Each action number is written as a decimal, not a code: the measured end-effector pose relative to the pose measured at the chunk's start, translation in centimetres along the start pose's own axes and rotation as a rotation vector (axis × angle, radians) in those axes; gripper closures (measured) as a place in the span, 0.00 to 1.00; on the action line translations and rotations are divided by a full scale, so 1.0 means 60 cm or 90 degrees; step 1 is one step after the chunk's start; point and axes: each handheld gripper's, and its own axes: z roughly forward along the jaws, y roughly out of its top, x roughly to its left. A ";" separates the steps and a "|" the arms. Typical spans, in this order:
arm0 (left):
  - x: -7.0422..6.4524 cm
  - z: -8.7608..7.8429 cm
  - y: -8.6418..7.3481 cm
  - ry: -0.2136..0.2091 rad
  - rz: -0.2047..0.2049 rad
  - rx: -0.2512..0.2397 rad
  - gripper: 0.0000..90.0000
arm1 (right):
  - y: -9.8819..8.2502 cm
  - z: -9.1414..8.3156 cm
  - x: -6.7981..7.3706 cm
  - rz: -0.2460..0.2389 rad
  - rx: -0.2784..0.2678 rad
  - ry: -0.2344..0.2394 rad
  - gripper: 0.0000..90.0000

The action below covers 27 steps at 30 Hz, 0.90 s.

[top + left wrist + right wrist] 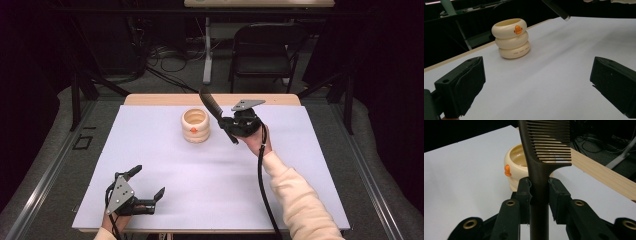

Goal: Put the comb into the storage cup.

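A cream ringed cup (195, 125) with an orange beak mark stands on the white table mat (165, 165), back centre; the cup (511, 38) also appears in the left gripper view. My right gripper (226, 122) is raised just right of the cup and is shut on a dark comb (541, 155) by its handle, teeth end up and leaning toward the cup (517, 166). The comb (212, 106) shows tilted in the high view. My left gripper (147, 182) rests open near the front left edge, nothing between its pads (464, 85).
A wooden table edge (160, 99) runs behind the mat. A black folding chair (265, 47) and cables lie on the floor beyond the table. The comb's handle tip (565, 17) pokes into the left gripper view at the top.
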 end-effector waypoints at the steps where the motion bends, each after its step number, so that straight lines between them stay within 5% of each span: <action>1: 0.000 0.000 0.000 0.000 0.000 0.000 0.00 | 0.001 0.001 0.000 0.000 -0.001 0.000 0.80; 27: 0.000 -0.001 0.000 0.001 -0.001 -0.001 0.00 | 0.018 0.016 0.001 0.003 -0.011 0.001 0.80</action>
